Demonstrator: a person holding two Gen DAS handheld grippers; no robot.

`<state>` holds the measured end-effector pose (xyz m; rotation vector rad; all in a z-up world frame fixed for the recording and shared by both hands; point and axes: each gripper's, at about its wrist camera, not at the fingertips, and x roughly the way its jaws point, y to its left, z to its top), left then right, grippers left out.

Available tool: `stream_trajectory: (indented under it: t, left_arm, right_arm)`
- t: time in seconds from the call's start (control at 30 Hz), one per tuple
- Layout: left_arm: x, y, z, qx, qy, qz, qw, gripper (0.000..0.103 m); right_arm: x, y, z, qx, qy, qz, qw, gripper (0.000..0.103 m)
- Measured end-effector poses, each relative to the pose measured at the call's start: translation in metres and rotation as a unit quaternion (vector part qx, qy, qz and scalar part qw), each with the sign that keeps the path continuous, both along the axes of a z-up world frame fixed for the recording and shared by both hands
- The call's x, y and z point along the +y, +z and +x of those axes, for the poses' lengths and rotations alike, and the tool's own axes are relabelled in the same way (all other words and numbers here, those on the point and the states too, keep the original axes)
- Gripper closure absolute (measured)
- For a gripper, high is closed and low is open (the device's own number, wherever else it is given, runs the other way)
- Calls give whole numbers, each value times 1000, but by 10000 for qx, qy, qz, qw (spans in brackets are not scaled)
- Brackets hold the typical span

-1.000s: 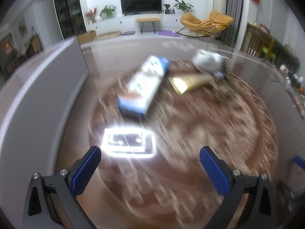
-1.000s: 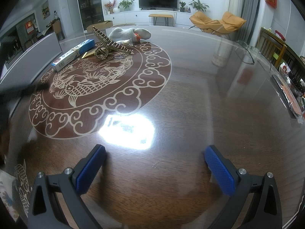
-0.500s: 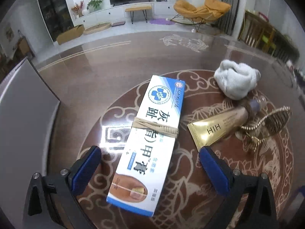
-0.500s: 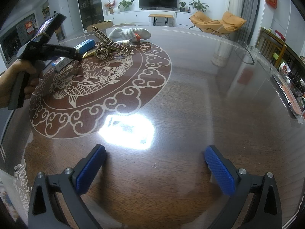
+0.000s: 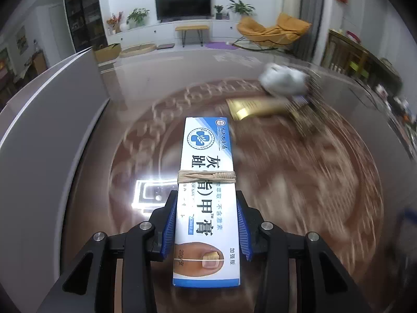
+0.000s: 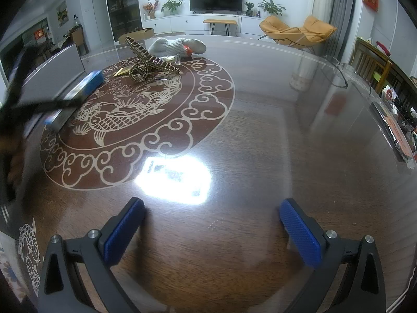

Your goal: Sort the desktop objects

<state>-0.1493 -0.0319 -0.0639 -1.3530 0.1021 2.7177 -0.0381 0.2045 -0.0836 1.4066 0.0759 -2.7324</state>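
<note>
The white-and-blue ointment box, bound round its middle with a rubber band, lies lengthwise between the fingers of the left gripper. The jaws are closing, and the blue pads already sit against both long sides of the box near its closer end. In the right wrist view the box looks tilted, its far end raised off the patterned table, though blur makes this uncertain.

Beyond the box lie a gold tube, a white cloth bundle and a brass-coloured hair clip, close together on the far side of the round inlay. A grey panel stands along the table's left edge.

The right gripper hovers over bare wood with its jaws wide apart and nothing between them.

The step in hand appears to be the pickup of the first item for sorting. Next, the grip probably needs to firm up before the box is carried off; held so near one end, the long box may droop or swing.
</note>
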Motion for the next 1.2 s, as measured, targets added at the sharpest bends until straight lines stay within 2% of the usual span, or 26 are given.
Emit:
stream_trajectory:
  t: [0.2,0.33,1.03,1.13,1.2]
  left_arm:
    - [-1,-1,68,16,-203,-31,9998,62]
    - [-4,-3,83,117,-206,4,9997,62]
    - [-6,-3,81,160,-164,29,9997,62]
    - [-8,-3,80,176,-72,-41,9998,62]
    - [-14,-3,81,158,71,45,9998,62]
  right_arm:
    - [0,0,0,0,0,0,10000,0]
    - [0,0,0,0,0,0,10000,0]
    - [0,0,0,2,-2,0,10000,0]
    - [0,0,0,2,-3,1,10000,0]
    - [0,0,0,3,-3,1,10000,0]
